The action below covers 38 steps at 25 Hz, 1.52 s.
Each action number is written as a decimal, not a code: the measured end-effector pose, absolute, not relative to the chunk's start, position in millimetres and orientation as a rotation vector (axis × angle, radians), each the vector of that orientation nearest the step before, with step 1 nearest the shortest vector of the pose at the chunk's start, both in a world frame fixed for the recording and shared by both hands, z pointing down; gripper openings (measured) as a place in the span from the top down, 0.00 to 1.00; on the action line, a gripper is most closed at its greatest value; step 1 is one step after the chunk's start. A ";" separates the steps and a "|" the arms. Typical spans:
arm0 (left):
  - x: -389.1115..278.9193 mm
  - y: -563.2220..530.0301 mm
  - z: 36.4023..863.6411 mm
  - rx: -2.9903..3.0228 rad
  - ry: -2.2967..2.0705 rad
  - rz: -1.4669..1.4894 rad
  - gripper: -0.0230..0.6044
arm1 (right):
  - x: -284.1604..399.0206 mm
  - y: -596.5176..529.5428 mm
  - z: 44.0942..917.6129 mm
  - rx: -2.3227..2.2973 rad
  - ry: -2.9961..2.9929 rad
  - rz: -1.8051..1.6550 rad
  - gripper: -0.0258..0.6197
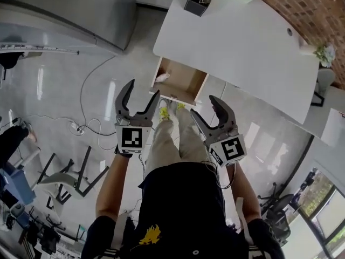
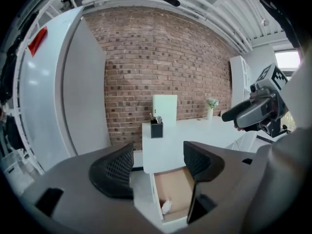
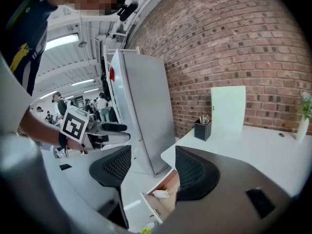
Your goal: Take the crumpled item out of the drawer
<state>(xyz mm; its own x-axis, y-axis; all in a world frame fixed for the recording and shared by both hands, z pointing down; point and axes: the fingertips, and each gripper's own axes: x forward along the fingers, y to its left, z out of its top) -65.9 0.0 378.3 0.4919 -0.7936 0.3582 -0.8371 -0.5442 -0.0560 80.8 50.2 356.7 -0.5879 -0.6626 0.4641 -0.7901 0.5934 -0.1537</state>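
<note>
An open drawer [image 1: 180,79] with a brown bottom sticks out from under the white desk [image 1: 237,42]. A small white crumpled item [image 1: 161,78] lies in its left front corner; it shows as the crumpled item [image 2: 166,206] in the left gripper view and as the crumpled item [image 3: 160,194] in the right gripper view. My left gripper [image 1: 143,94] is open and empty, held above the floor just short of the drawer's front. The right gripper [image 1: 202,107] is open and empty too, beside it to the right.
A black pen holder [image 1: 197,0] stands on the desk's far edge, and a small vase of flowers [image 1: 325,53] at its right end. A grey cabinet [image 1: 70,9] stands to the left. Cables and a power strip [image 1: 75,127] lie on the floor. Chairs [image 1: 70,177] stand at lower left.
</note>
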 end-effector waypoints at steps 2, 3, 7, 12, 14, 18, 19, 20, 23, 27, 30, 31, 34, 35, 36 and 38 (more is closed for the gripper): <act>-64.2 -8.8 404.8 2.585 -1.419 0.549 0.43 | 66.1 41.6 383.4 1.079 -2.471 0.481 0.48; -63.6 -12.3 418.7 2.572 -1.415 0.556 0.43 | 59.0 36.8 398.3 1.033 -2.473 0.470 0.48; -60.9 -20.4 478.9 2.509 -1.398 0.591 0.43 | 37.6 21.3 472.1 0.873 -2.437 0.459 0.48; -60.5 -24.3 552.1 2.428 -1.399 0.601 0.43 | 19.6 6.0 570.9 0.769 -2.386 0.511 0.48; -64.3 -24.7 580.9 2.408 -1.402 0.613 0.43 | 11.5 0.5 610.2 0.729 -2.367 0.506 0.48; -69.2 -20.2 629.4 2.344 -1.415 0.619 0.43 | 11.4 -7.2 686.8 0.657 -2.325 0.489 0.48; -69.2 -19.0 639.2 2.335 -1.416 0.620 0.43 | 14.4 -9.8 705.2 0.654 -2.308 0.491 0.49; -69.5 -18.4 648.1 2.330 -1.418 0.622 0.43 | 16.6 -12.6 723.0 0.653 -2.291 0.496 0.49; -75.1 -19.2 671.3 2.311 -1.421 0.621 0.43 | 14.9 -20.2 769.5 0.660 -2.247 0.521 0.49; -81.6 -15.7 696.6 2.292 -1.414 0.624 0.43 | 4.0 -25.1 815.4 0.665 -2.211 0.558 0.50; -86.3 -10.5 706.9 2.278 -1.414 0.643 0.43 | -7.9 -25.0 840.9 0.639 -2.189 0.568 0.51; -87.8 -8.9 708.1 2.272 -1.415 0.647 0.43 | -11.7 -25.0 847.0 0.631 -2.182 0.569 0.51; -89.2 -5.0 707.6 2.264 -1.415 0.658 0.43 | -15.8 -28.3 857.8 0.632 -2.149 0.558 0.51; -88.7 -3.9 706.0 2.264 -1.414 0.662 0.43 | -14.9 -29.4 859.4 0.635 -2.134 0.550 0.52; -88.3 -2.9 703.9 2.265 -1.413 0.665 0.43 | -13.6 -29.8 860.4 0.638 -2.119 0.541 0.55; -87.8 -3.0 699.1 2.269 -1.412 0.669 0.43 | -10.0 -30.0 860.3 0.640 -2.094 0.517 0.83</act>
<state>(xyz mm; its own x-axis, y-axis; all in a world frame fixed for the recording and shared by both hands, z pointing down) -87.8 -3.0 699.1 0.3805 -0.7217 0.5782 -0.9047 -0.4202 0.0708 -10.0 -30.0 860.3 -0.4965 -0.2525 0.8305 -0.6099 0.7823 -0.1267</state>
